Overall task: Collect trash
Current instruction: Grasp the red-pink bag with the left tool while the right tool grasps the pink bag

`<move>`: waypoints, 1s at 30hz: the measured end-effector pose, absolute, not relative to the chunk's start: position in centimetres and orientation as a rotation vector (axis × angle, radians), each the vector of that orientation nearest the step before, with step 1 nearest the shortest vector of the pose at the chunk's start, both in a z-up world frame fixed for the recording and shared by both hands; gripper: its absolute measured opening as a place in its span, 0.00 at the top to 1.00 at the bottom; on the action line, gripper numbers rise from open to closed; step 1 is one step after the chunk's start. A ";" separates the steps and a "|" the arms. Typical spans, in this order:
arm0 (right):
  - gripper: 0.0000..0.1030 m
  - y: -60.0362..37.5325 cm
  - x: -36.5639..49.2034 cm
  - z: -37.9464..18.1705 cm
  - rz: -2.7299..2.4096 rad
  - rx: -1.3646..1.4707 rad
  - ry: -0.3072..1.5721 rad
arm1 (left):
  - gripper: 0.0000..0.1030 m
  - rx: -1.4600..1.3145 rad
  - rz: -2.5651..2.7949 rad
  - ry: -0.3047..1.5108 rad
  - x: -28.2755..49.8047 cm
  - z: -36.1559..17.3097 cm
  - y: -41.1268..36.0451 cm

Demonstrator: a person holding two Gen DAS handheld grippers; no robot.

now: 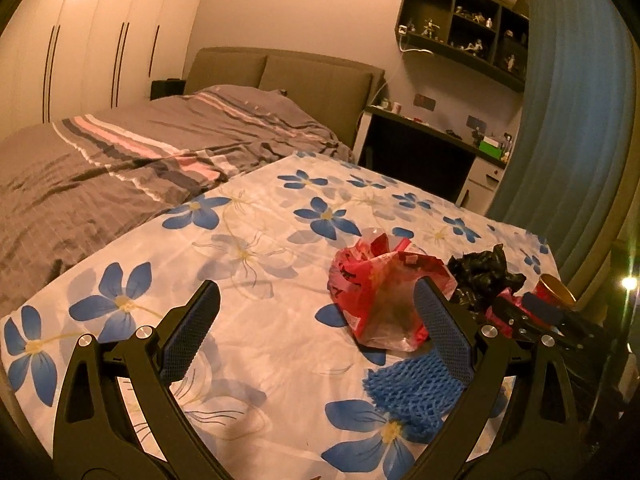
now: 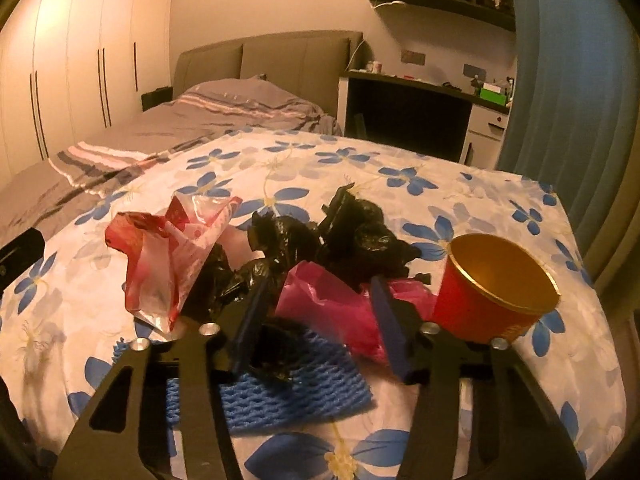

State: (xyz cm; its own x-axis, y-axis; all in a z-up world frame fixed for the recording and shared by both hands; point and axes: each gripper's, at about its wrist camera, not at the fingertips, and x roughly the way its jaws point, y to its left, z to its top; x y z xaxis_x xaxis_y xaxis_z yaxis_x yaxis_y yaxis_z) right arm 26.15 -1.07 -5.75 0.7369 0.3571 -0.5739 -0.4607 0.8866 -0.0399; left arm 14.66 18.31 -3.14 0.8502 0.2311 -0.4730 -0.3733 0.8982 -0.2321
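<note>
Trash lies on a table under a white cloth with blue flowers [image 2: 440, 184]. In the right wrist view a crumpled pink plastic bag [image 2: 320, 304] lies between the fingers of my right gripper [image 2: 319, 284]. The jaws stand partly apart with a gap at the left pad. Behind it is a heap of black plastic bag [image 2: 360, 236]; under it, a blue foam net [image 2: 296, 396]. A red-and-clear bag [image 2: 160, 264] stands to the left, a red paper cup [image 2: 492, 292] to the right. My left gripper [image 1: 318, 284] is open and holds nothing, the red-and-clear bag [image 1: 380, 292] just beyond its right finger.
A bed with a grey striped cover [image 1: 140, 152] runs along the table's far left side. A dark desk [image 2: 408, 116] and a blue curtain [image 2: 568, 80] stand behind the table on the right. White wardrobes [image 1: 80, 48] line the left wall.
</note>
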 end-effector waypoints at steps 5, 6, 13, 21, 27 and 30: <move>0.80 -1.0 26.5 -6.1 0.470 -0.187 0.613 | 0.07 -0.329 0.305 0.466 15.0 -3.4 18.4; 0.86 -1.0 26.4 -6.1 0.472 -0.192 0.612 | 0.07 -0.330 0.299 0.470 15.1 -3.5 18.3; 0.97 -2.1 25.0 -5.2 0.491 -0.145 0.576 | 0.07 -0.322 0.258 0.496 16.4 -3.8 18.1; 0.97 -3.7 22.7 -3.3 0.518 -0.101 0.518 | 0.15 -0.331 0.204 0.571 19.7 -4.6 18.7; 0.97 -4.2 21.6 -2.8 0.535 -0.086 0.504 | 0.40 -0.328 0.146 0.646 22.1 -5.7 18.7; 0.97 -4.4 21.2 -2.6 0.541 -0.087 0.499 | 0.54 -0.362 0.099 0.673 22.9 -6.3 19.0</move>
State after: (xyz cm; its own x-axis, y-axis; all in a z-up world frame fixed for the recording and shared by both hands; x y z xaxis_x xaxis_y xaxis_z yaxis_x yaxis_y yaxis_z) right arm 21.16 -4.44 -2.58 0.7415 0.4719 -0.4770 -0.5132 0.8568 0.0499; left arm 22.88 18.99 -6.34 0.7799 -0.0265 -0.6253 -0.2056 0.9328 -0.2959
